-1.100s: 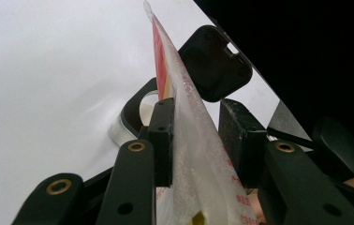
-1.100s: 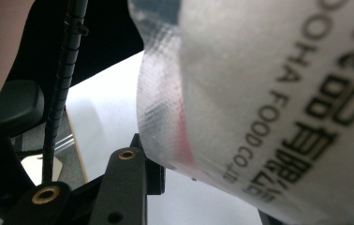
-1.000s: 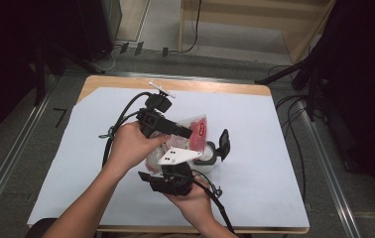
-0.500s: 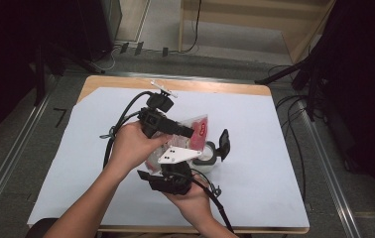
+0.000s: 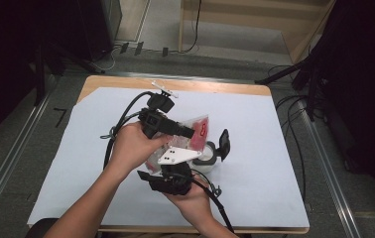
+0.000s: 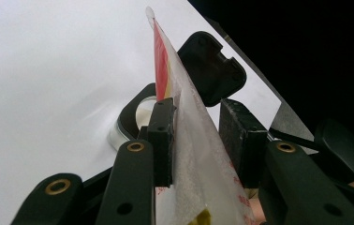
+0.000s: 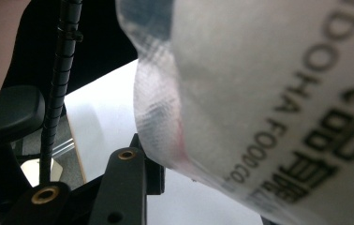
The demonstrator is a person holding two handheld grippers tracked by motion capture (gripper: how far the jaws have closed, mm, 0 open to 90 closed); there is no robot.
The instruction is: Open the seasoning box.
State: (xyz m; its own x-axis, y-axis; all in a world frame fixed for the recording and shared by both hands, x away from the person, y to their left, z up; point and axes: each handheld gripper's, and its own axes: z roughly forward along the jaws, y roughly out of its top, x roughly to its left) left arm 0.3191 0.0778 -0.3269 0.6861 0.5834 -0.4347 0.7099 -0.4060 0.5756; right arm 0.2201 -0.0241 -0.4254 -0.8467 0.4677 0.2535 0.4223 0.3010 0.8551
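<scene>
Both hand-held grippers crowd the middle of the desk, the left gripper above and the right gripper just below it, with a clear printed pouch between them. A small round container with its black lid flipped up stands just beside them on the right. Cables loop off to the left. The white sheet lies bare along the far edge, the right side and the near left corner.
</scene>
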